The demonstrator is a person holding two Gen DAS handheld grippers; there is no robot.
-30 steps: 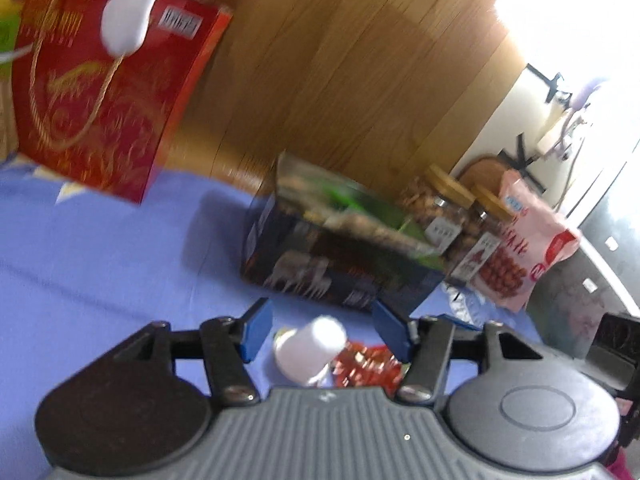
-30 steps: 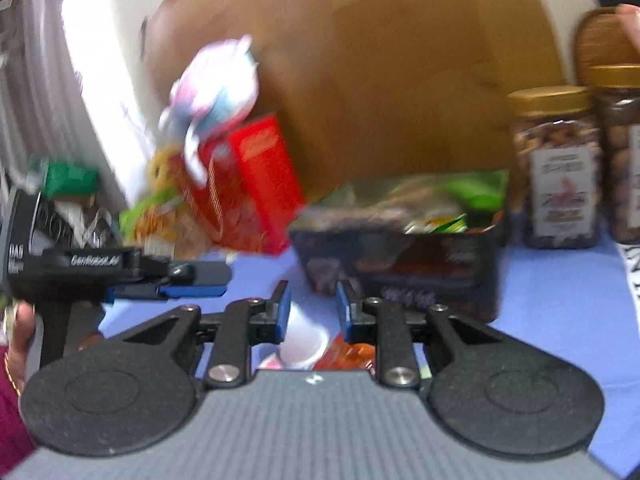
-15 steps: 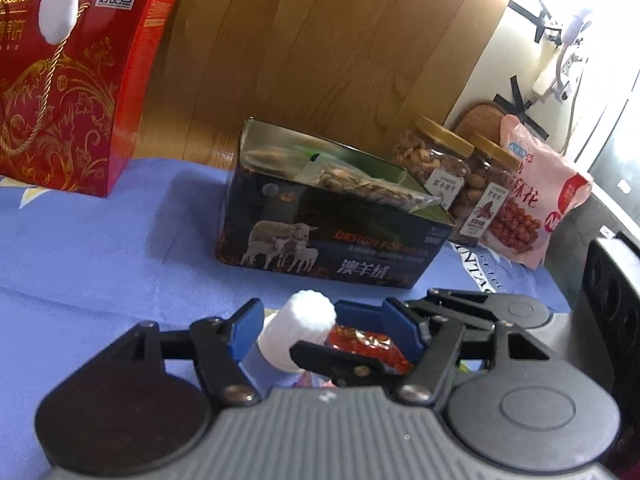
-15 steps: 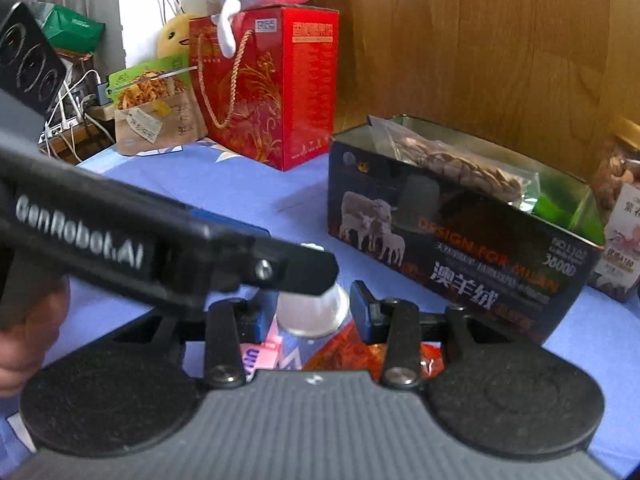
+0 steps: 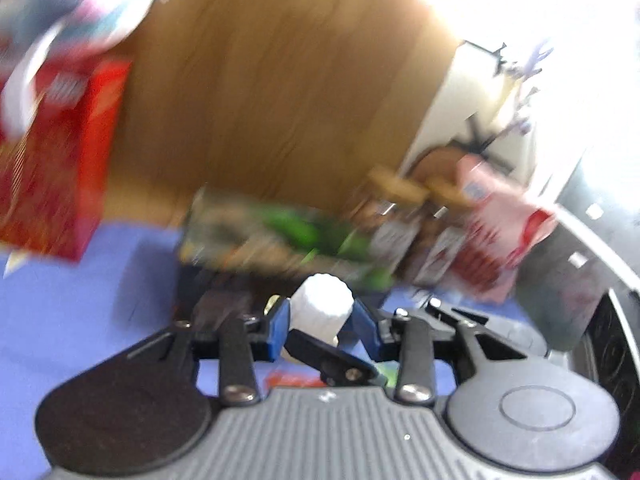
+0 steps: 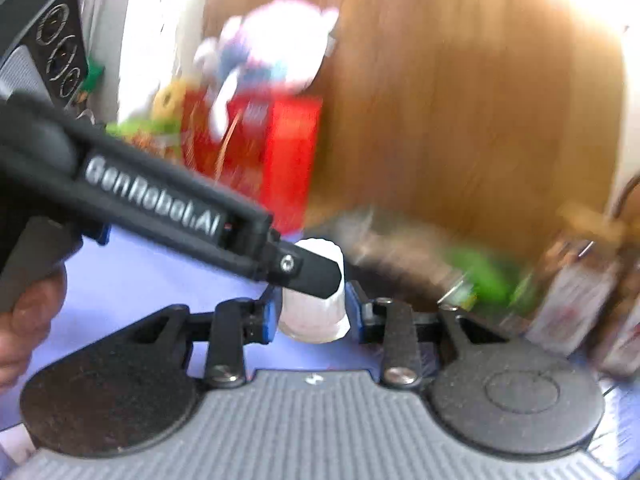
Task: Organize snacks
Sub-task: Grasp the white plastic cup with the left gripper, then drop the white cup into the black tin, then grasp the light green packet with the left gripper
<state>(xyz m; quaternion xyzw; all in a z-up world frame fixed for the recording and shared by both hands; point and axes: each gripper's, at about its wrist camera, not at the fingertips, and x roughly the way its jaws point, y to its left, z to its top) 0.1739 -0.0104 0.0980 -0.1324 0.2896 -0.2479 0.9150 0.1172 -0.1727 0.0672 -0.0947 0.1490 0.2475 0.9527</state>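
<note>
White-capped bottle (image 5: 322, 302): caught between two claws at once, out over the blue cloth (image 5: 60, 304) and just in front of the dark open tin (image 5: 208, 284). Only the ribbed white cap clear to see; body hidden below the claw frames, apart from blurred scraps of red and green low in the left wrist view. Left claw (image 5: 320, 320): narrowly parted, jaws just closed in further, blue pads (image 5: 277, 322) pressed on either side of the cap. Right claw (image 6: 310, 316): also just closed in a little, pads tight against the cap's flanks, clamped on the same bottle. From the right wrist view, one black finger of the left claw laid across the front of the cap, reaching in from the left; handle of that claw gripped in a person's hand (image 6: 28, 320). From the left wrist view, a black finger of the right claw crossing low in front of the cap. Heavy blur everywhere else. Behind: red gift box (image 5: 52, 184) to the left with a plush toy (image 6: 272, 44) on top, wooden panel (image 5: 260, 100), two tan-lidded jars (image 5: 394, 216) and a pink bag (image 5: 500, 236) to the right of the tin.
</note>
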